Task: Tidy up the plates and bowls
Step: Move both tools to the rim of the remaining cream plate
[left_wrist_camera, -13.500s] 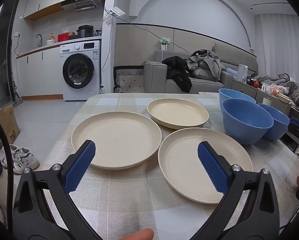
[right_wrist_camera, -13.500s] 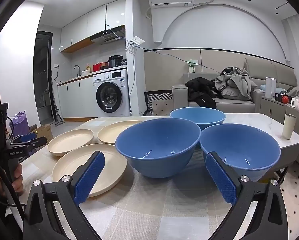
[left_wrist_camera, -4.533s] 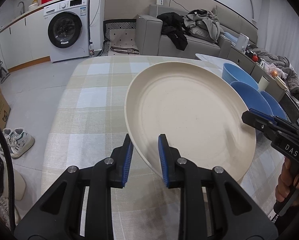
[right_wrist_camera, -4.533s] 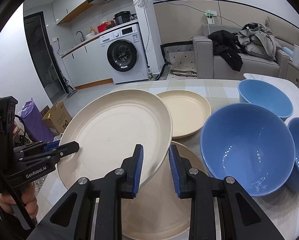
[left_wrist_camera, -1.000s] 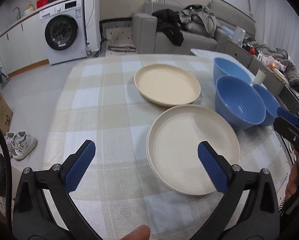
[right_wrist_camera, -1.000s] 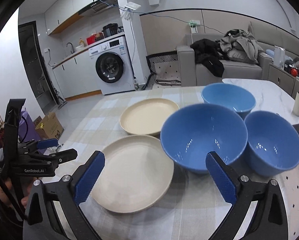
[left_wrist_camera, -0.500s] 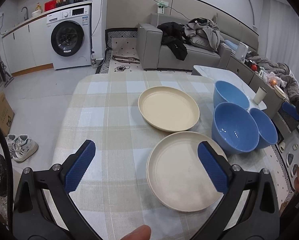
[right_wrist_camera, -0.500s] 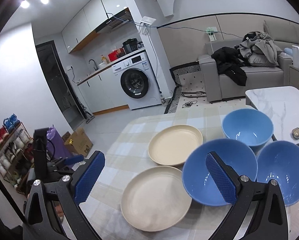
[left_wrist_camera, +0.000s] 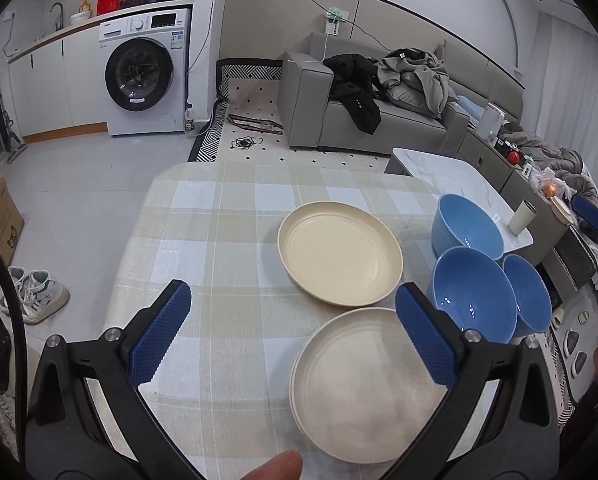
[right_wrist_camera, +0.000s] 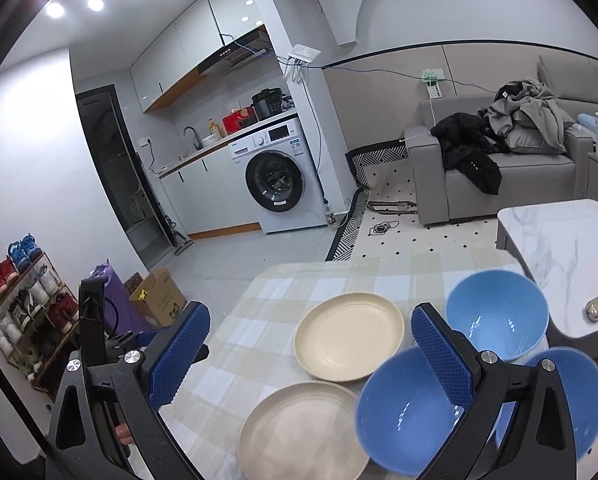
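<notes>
Bare checked tablecloth point(left_wrist_camera: 203, 248) left of the tongs; plates point(left_wrist_camera: 339, 258) and blue bowls point(left_wrist_camera: 475, 300) crowding the right.

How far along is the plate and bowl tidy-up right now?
Partly done. The near stack of plates shows a doubled rim, so one stacking looks complete. Nothing is in hand: the left gripper and right gripper are both open above the table. Left: the far plate sits alone, and the three blue bowls stand side by side, unnested.

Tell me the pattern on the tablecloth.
Beige, white and pale grey-blue checks on the tablecloth, clearest in the left wrist view.
</notes>
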